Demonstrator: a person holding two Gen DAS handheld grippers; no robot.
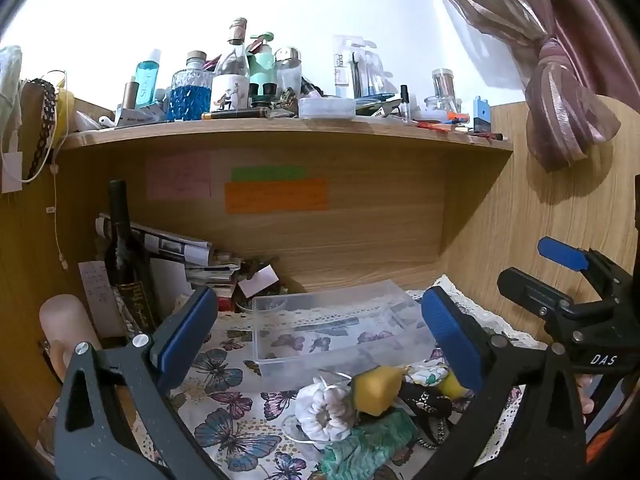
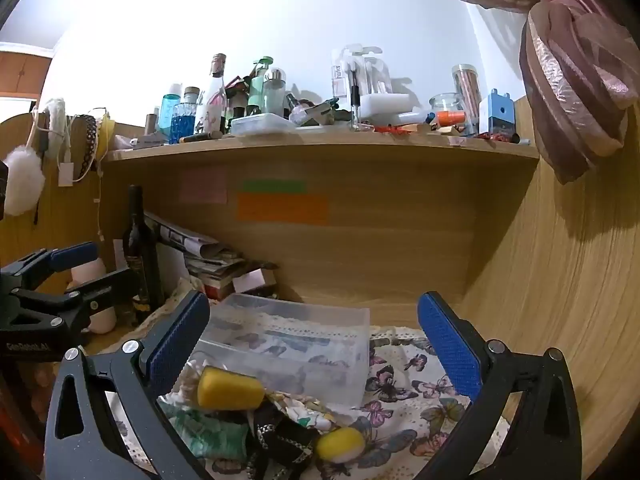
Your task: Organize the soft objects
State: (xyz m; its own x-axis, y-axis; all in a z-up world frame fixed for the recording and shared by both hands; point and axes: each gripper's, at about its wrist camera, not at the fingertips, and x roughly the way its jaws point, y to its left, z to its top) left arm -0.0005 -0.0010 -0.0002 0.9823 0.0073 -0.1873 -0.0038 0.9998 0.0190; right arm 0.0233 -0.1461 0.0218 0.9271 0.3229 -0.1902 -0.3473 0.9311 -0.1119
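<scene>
Patience matters here: both tools hang above the pile with their jaws spread wide and nothing between them, so we judge the first pick is yet to be made. The soft things lie heaped on the butterfly cloth (image 1: 224,412) covering the bench, touching the near wall of the clear plastic bin (image 1: 332,332), which looks empty. We should take the top piece first, the yellow sponge (image 2: 228,388), since it rests on the others and lifts free cleanly. The right tool (image 2: 316,344) hangs nearer to it; we close across its short sides, gently. The left tool (image 1: 320,336) can then take the white knitted scrunchie (image 1: 326,410), leaving the green cloth (image 1: 360,444) and black patterned band (image 1: 424,400) beneath until uncovered.
</scene>
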